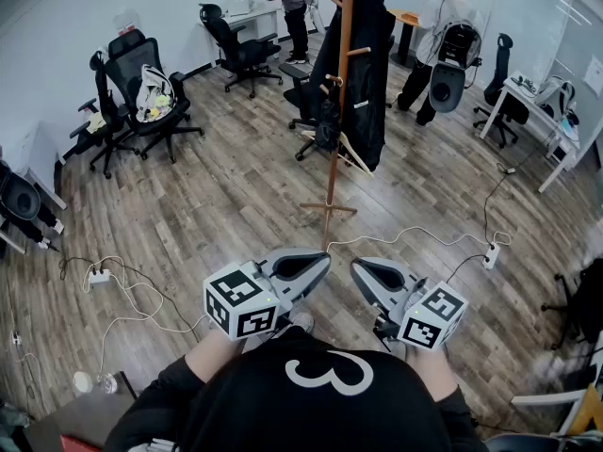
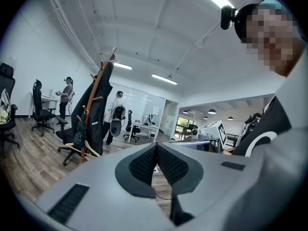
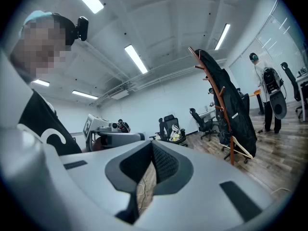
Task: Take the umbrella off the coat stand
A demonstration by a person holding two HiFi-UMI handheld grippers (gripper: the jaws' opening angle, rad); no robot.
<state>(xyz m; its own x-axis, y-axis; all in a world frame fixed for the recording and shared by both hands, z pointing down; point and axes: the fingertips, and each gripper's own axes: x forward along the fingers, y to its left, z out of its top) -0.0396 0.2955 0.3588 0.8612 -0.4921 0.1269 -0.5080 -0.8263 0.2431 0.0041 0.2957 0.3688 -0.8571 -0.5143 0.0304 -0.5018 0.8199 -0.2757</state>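
Just ahead of left hand-held gripper (image 1: 323, 260) and right hand-held gripper (image 1: 358, 271), both pinched shut on nothing: white cable (image 1: 405, 231) across floor. Farther ahead, well apart: coat stand (image 1: 339, 92) draped with dark coat (image 1: 372, 83), umbrella (image 1: 328, 121) hanging beside pole. Far left: office chair (image 1: 132, 59) carrying white bag (image 1: 154, 95).

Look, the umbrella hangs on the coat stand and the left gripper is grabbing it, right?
Not quite. The umbrella does hang on the coat stand, but the left gripper is shut on nothing, away from the stand. The left gripper view shows it.
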